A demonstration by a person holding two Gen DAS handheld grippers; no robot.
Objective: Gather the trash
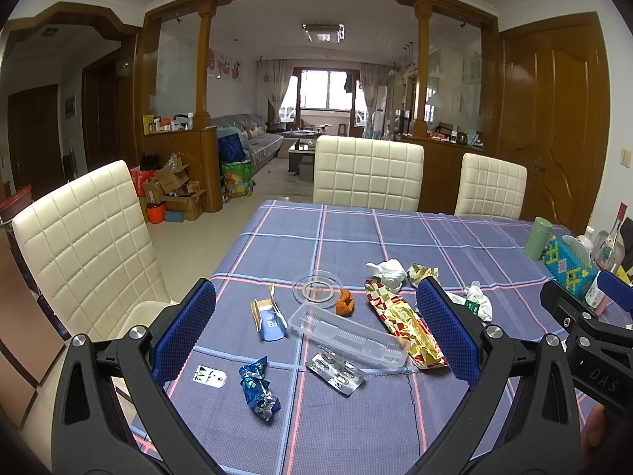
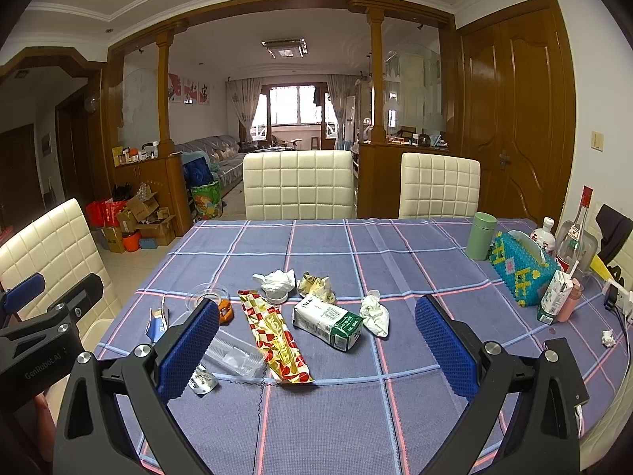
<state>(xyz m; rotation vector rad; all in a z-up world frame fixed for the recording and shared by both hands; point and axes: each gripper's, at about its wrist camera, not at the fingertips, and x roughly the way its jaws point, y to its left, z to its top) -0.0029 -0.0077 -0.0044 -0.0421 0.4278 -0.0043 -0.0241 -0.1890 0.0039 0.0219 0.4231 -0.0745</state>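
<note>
Blue plaid tablecloth covers a dining table with cream quilted chairs along its far edge and a wood-panelled living room beyond. Left gripper, black with blue textured pads, hovers above the cloth with its jaws spread wide and nothing between them; it touches no item. Right gripper is likewise fully spread, empty and clear of the cloth. Trash lies scattered across the near half of the table. Directly ahead of the left gripper lie a clear plastic rectangular tray, a silver foil blister pack just in front of it, a crumpled blue foil wrapper, a small white printed tag, a torn blue-and-white carton piece, a clear round plastic lid and an orange peel fragment. A long red-and-gold foil wrapper lies flat beside the tray, pointing away from the camera. To its right rests a white-and-green carton on its side, with a crumpled white tissue just beside it. Farther back lie another white tissue wad and a crumpled yellow wrapper. Along the right edge stand a green cylindrical cup and a beaded turquoise tissue box.
</note>
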